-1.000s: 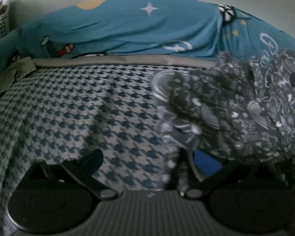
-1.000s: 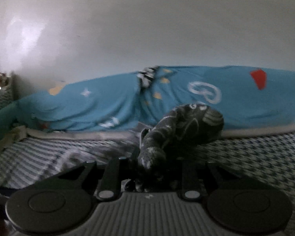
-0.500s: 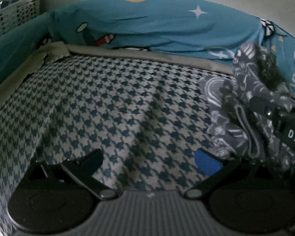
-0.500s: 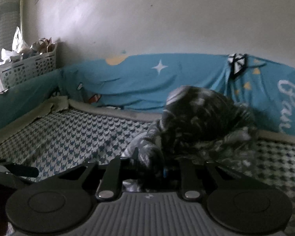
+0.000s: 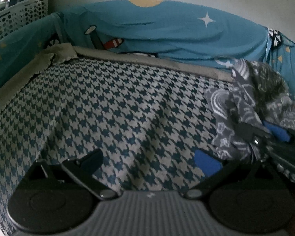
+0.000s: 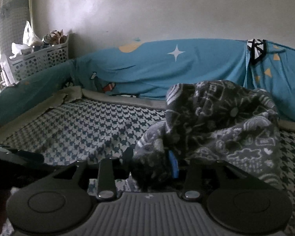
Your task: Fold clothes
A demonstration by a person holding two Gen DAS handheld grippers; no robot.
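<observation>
A dark grey garment with white doodle print (image 6: 216, 114) lies bunched on the blue-and-white houndstooth sheet (image 6: 88, 122). My right gripper (image 6: 150, 159) is low at the near edge of the heap. Its jaws are opening, and a fold of the fabric still sits between the dark left finger and the blue pad (image 6: 174, 164). In the left wrist view the garment (image 5: 245, 90) is at the right edge with the right gripper (image 5: 262, 130) reaching into it. My left gripper (image 5: 149, 159) stands wide open over bare sheet (image 5: 118, 108), holding nothing.
A blue quilt with stars and cartoon prints (image 6: 167, 72) is banked along the white wall behind the bed. A perforated white basket full of odds and ends (image 6: 39, 59) stands at the far left corner. A grey mattress border (image 5: 147, 61) edges the sheet.
The right gripper came down with the garment onto the sheet and its jaws have spread. The left gripper drew away to the left; the fabric no longer hangs by its blue pad.
</observation>
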